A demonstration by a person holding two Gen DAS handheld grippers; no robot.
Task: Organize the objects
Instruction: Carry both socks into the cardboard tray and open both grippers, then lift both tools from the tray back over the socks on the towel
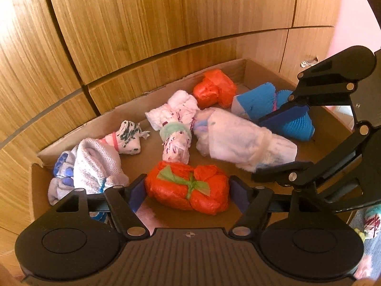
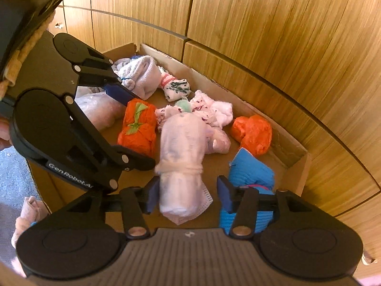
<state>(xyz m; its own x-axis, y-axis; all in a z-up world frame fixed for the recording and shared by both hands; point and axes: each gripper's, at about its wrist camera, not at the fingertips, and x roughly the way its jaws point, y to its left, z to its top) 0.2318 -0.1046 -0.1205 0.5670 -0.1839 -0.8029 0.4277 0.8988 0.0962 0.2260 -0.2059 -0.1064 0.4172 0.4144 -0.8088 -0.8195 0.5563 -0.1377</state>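
A shallow cardboard box [image 1: 119, 116] [image 2: 214, 81] holds several tied cloth bundles. An orange bundle with a green tie [image 1: 188, 190] [image 2: 138, 128] lies between the fingers of my left gripper [image 1: 188, 195] [image 2: 140, 131]. The jaws are open, with a thin gap at the pads. A long white roll bound with a white band [image 2: 183, 162] [image 1: 238, 143] lies between the fingers of my right gripper [image 2: 188, 197] [image 1: 278, 143]. That gripper is open too, and its right pad stands clear of the roll.
Also in the box are a second orange bundle [image 1: 214, 88], a blue one [image 2: 250, 169], a white purple-speckled one [image 1: 176, 124], a green-patterned one [image 1: 128, 138] and a grey-white knit one [image 1: 95, 166]. Wooden cabinet doors [image 1: 166, 23] rise right behind. A pinkish cloth [image 2: 28, 209] lies outside the box.
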